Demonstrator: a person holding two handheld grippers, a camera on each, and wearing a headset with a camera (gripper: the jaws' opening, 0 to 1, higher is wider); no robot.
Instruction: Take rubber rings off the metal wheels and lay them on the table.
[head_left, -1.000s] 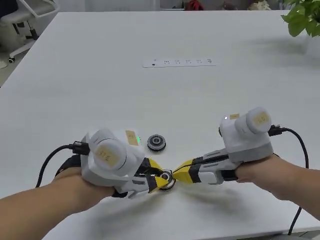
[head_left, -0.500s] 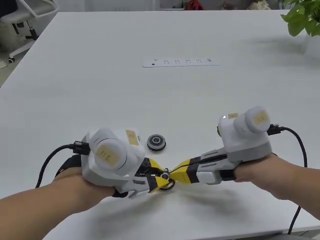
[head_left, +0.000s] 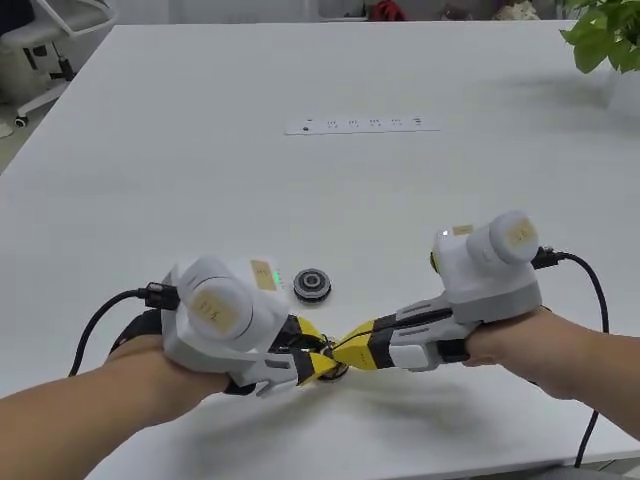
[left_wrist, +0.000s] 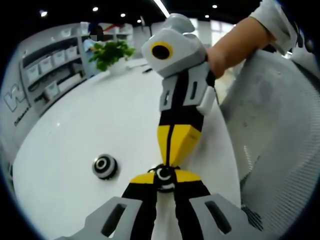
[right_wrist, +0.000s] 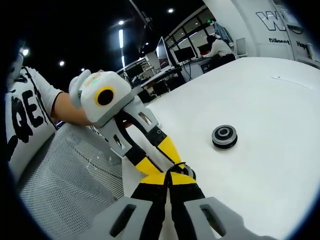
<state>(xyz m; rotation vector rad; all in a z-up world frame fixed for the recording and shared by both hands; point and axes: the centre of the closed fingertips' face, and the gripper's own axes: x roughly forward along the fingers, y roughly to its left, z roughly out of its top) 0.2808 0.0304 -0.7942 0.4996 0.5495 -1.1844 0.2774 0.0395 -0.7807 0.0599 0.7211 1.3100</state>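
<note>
Rubber ring (right_wrist: 186, 170) mid-peel, I judge: my right claw (right_wrist: 168, 178) pinches it, my left claw (left_wrist: 165, 179) clamps its metal wheel (left_wrist: 164, 173), tip to tip. Next calls for pulling apart. Second wheel (head_left: 312, 284) lies on the surface (head_left: 400, 200) beyond the left claw.

Left gripper (left_wrist: 164, 178) clamped on a metal wheel (left_wrist: 164, 173) between its yellow tips
Right gripper (left_wrist: 170, 159) comes in head-on from ahead, jaws together, tips touching the wheel's far edge at the black rubber ring (left_wrist: 160, 166); actual grip on it unclear. Second wheel (left_wrist: 105, 166), ring on, lies flat on the white table (left_wrist: 100, 115) near the jaws' left side. Potted plant (left_wrist: 111, 52) far ahead-left
</note>
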